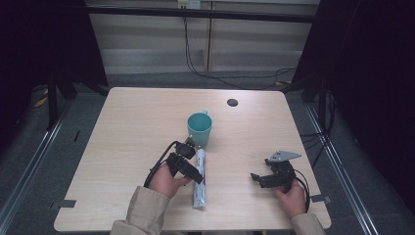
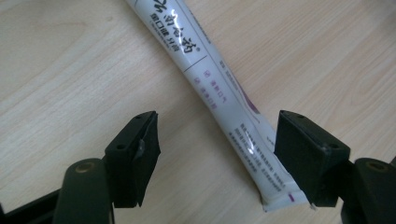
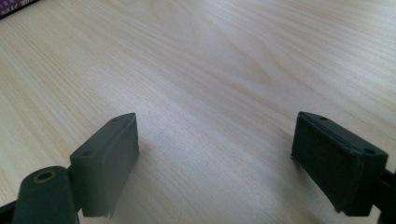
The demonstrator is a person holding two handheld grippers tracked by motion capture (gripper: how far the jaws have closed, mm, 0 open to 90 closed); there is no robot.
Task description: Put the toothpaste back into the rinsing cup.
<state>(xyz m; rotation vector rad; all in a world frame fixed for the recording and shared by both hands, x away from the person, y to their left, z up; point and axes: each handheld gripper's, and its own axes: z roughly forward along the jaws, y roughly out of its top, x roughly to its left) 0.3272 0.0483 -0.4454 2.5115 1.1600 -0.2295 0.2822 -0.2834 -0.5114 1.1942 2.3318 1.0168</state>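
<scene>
A white toothpaste tube [image 1: 199,182] with printed text lies on the wooden table [image 1: 132,127], its length running from near me toward a teal cup [image 1: 199,128]. My left gripper [image 1: 194,172] hovers at the tube's left side, held in the person's left hand. In the left gripper view the tube [image 2: 205,70] runs slantwise between the jaws of the left gripper [image 2: 217,149], its crimped end close against the right jaw; the left jaw stands well apart from it, so the gripper is open. My right gripper [image 1: 258,179] rests low at the front right, and its jaws [image 3: 215,154] stand wide over bare wood.
The teal cup stands upright just beyond the tube's far end, handle at the back. A dark round grommet hole [image 1: 232,102] sits near the table's far edge. Cables [image 1: 235,81] trail on the floor behind the table.
</scene>
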